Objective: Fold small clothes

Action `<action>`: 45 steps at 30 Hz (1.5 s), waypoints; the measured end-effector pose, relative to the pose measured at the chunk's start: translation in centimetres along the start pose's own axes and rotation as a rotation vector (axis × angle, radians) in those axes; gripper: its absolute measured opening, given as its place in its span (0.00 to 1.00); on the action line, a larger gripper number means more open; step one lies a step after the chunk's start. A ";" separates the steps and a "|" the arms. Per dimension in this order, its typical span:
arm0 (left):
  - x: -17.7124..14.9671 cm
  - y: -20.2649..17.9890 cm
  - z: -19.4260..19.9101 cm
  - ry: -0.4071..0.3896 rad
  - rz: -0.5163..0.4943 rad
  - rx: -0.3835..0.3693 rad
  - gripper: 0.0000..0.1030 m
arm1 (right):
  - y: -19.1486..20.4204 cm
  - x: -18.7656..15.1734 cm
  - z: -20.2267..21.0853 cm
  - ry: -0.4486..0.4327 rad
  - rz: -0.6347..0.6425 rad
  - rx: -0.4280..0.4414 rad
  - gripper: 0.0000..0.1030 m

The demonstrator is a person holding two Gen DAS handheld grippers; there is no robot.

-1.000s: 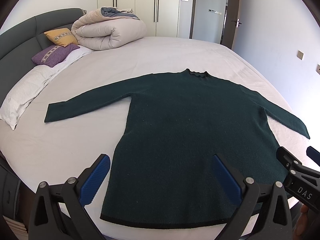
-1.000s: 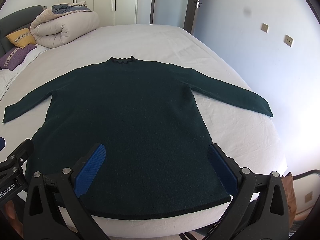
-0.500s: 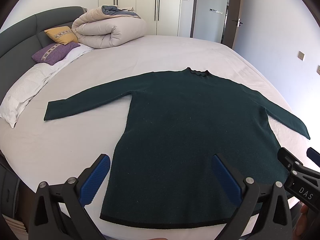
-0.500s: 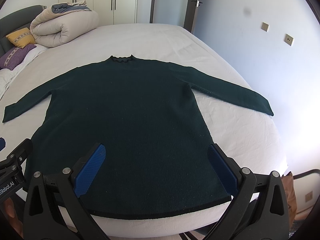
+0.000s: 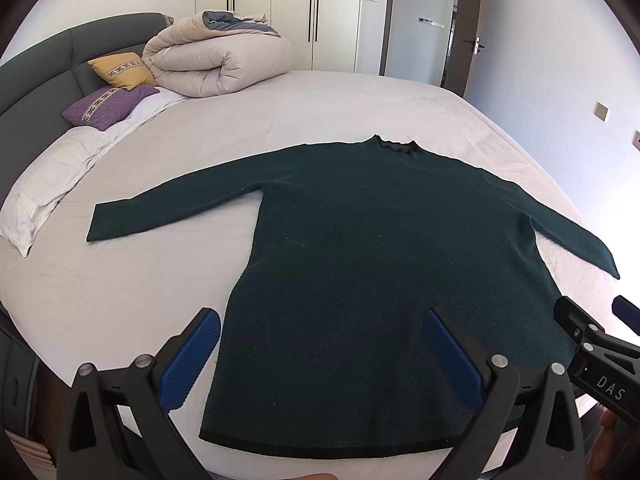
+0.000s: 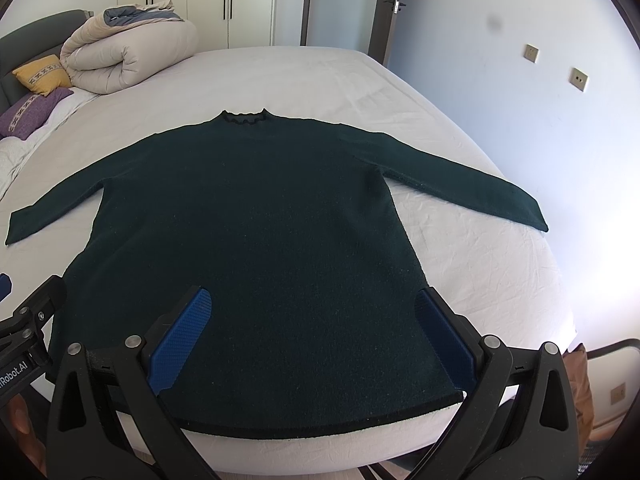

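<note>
A dark green long-sleeved sweater (image 5: 380, 248) (image 6: 256, 220) lies flat on the white bed, collar toward the far side, both sleeves spread out, black-trimmed hem at the near edge. My left gripper (image 5: 320, 344) hovers open above the hem's left part, nothing between its blue pads. Over the hem's right part my right gripper (image 6: 312, 328) is also open and empty. Each gripper shows at the other view's edge: the right gripper (image 5: 600, 344) and the left gripper (image 6: 24, 320).
A rolled beige duvet (image 5: 216, 64) sits at the far left of the bed (image 5: 120, 300) with a yellow cushion (image 5: 122, 68), a purple cushion (image 5: 106, 106) and a white pillow (image 5: 44, 192). Wardrobe and a door stand behind. The bed's edge runs close on the right (image 6: 552, 272).
Both grippers have crept slightly forward and upward over the hem; the sweater has not moved and both grippers stay open.
</note>
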State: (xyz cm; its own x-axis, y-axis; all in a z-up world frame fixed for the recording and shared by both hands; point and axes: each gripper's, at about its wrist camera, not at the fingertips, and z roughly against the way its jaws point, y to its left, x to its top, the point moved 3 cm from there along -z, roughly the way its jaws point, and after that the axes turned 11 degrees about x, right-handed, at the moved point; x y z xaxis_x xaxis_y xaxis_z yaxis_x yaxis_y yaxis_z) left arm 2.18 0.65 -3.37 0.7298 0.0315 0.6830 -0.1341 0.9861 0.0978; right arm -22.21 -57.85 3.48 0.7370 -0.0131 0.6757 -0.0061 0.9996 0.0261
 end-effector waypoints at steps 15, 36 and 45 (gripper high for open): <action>-0.1 0.2 -0.6 0.020 0.014 -0.020 1.00 | 0.2 0.0 -0.4 0.010 0.006 0.003 1.00; 4.4 -2.1 -6.0 0.044 0.081 -0.149 1.00 | -11.4 3.9 -3.9 -0.063 -0.252 0.105 1.00; 6.4 -5.7 -10.2 0.103 0.027 -0.131 1.00 | -35.3 2.2 -8.9 -0.192 -0.908 0.231 1.00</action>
State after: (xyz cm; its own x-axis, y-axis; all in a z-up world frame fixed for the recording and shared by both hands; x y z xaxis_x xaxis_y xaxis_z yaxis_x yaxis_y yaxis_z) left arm 14.46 -3.10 -6.92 0.7927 0.0686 0.6057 -0.0712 0.9973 -0.0197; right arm -14.35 -92.96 -2.50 0.4027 -0.8053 0.4351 0.3646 0.5771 0.7308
